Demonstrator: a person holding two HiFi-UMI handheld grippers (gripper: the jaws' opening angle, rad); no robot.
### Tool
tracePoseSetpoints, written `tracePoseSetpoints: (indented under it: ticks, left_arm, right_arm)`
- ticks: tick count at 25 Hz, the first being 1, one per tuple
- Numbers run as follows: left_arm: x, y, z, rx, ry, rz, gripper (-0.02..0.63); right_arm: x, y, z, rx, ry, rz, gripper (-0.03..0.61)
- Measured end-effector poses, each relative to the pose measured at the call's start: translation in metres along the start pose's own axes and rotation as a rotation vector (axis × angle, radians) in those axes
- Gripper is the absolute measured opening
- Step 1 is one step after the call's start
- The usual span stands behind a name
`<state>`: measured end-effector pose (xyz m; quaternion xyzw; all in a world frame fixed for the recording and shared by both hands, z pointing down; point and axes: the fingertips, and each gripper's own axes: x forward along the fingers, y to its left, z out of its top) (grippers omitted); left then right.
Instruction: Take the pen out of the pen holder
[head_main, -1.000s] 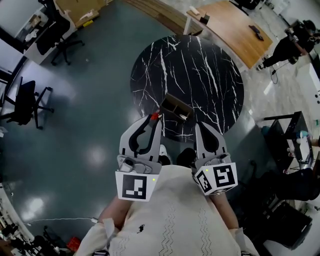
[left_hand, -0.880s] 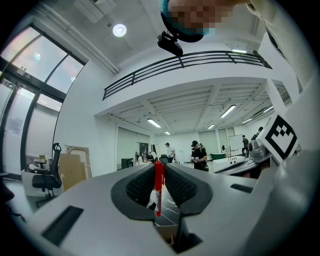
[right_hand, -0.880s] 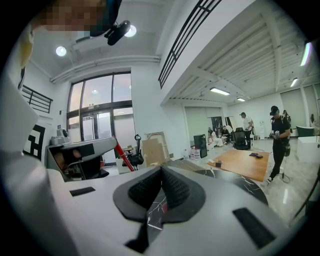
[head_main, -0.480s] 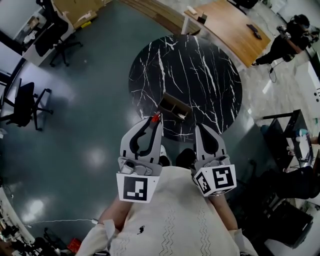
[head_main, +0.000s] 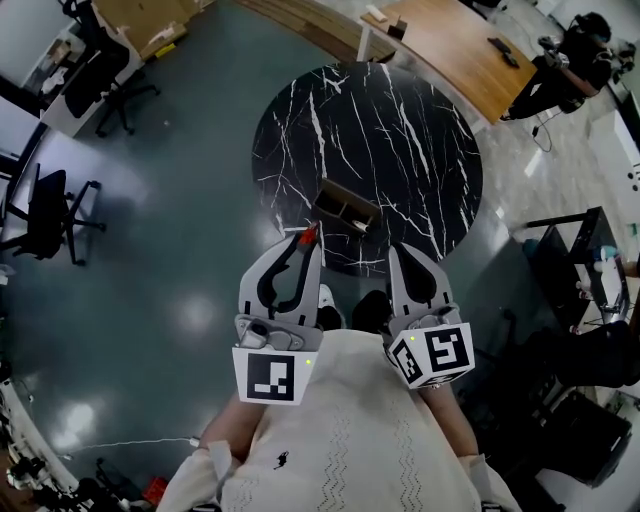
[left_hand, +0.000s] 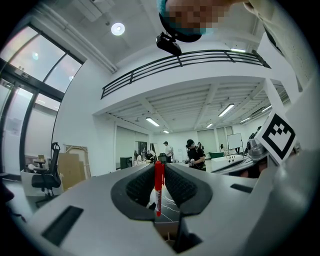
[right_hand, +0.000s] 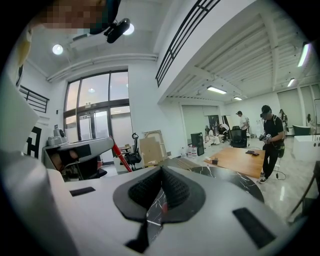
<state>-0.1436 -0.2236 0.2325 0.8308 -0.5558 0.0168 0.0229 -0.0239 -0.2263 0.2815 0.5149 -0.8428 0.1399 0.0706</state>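
A red pen (left_hand: 159, 185) stands upright between the jaws of my left gripper (head_main: 305, 240), which is shut on it. In the head view its red end (head_main: 308, 233) pokes out past the jaw tips, just short of the table's near edge. The brown open-topped pen holder (head_main: 345, 208) sits on the round black marble table (head_main: 400, 120), slightly ahead and to the right of that gripper, apart from the pen. The holder's rim (left_hand: 167, 233) shows below the jaws. My right gripper (head_main: 405, 262) hangs beside the left one, shut and empty; from it the pen (right_hand: 121, 157) is seen at the left.
The table stands on a dark glossy floor. Office chairs (head_main: 50, 205) are at the far left, a wooden desk (head_main: 450, 45) lies beyond the table, and a person (head_main: 570, 55) stands at the upper right. A dark shelf unit (head_main: 570, 270) is at the right.
The left gripper keeps its hold on the pen. Both grippers stay nearly still, while the table and holder drift slightly up and left in the head view.
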Motion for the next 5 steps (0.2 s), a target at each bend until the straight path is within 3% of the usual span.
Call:
tracePoseSetpoints:
  ticks: [5]
  left_arm:
    - [-0.001, -0.0012, -0.0036, -0.004, -0.002, 0.004, 0.069]
  right_arm:
    - [-0.0018, 0.0003, -0.0024, -0.003, -0.002, 0.003, 0.018]
